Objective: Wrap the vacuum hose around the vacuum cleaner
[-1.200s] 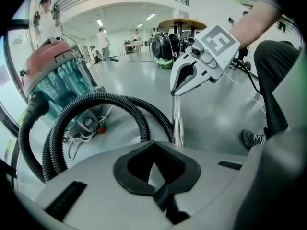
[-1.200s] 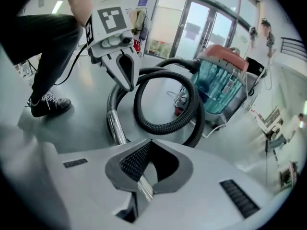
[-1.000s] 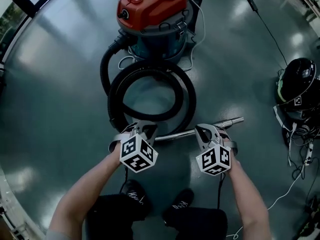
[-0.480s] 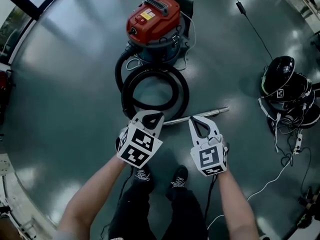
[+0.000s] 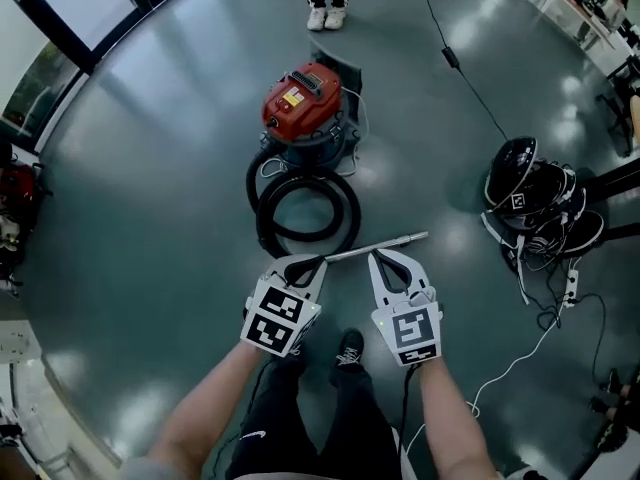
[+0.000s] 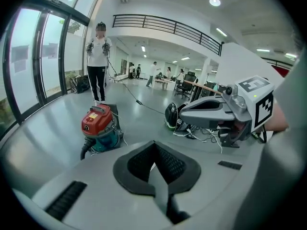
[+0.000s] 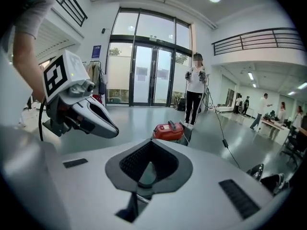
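Glossy floor (image 5: 150, 168): coiled hose (image 5: 264, 211) beside vacuum cleaner (image 5: 302, 103) looks light, springy; best gripped near stiff wand (image 5: 385, 245); left tongs (image 5: 300, 265), right tongs (image 5: 388, 261) clenched, empty.

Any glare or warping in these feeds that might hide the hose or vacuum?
Head view: bright reflections glare off the glossy floor, but the hose reads clearly; edges curve. Left gripper view: windows blown out, vacuum cleaner sharp. Right gripper view: backlit glass doors, fisheye bending.

Black hose (image 5: 305, 208) lies coiled before the red vacuum cleaner (image 5: 302, 108)
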{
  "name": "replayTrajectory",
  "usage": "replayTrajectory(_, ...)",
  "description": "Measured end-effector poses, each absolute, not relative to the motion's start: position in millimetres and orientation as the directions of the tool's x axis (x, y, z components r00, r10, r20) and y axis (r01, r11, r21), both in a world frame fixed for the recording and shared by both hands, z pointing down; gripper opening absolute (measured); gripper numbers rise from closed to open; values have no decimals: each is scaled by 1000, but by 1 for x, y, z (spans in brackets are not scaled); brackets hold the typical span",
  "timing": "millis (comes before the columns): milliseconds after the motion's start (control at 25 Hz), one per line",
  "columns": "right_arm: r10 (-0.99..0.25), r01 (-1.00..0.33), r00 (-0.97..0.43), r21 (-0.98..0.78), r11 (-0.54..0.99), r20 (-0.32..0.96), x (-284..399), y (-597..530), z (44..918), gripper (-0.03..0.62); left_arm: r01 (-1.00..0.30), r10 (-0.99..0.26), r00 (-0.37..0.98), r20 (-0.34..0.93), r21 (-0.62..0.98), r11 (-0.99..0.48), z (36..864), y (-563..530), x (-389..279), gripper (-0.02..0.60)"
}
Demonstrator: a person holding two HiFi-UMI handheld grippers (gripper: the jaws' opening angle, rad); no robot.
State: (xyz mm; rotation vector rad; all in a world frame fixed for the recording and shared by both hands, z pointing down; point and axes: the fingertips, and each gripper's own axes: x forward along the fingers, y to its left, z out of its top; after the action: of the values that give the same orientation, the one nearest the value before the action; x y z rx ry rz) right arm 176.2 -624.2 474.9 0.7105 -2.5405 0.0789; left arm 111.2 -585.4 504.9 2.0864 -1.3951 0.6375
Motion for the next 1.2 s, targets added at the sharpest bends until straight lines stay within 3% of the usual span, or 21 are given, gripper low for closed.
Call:
replayTrajectory(400,-463,-524,-783,-40,851,415,195,-572,349,2,-943,-735,331,591,187,-275,373,-546,142,5)
replayTrajectory(1200,-411,-452,-876,-131,882,251,202,-495,217,2,-972,-849,234,475,114,-204,240,-488,160,5)
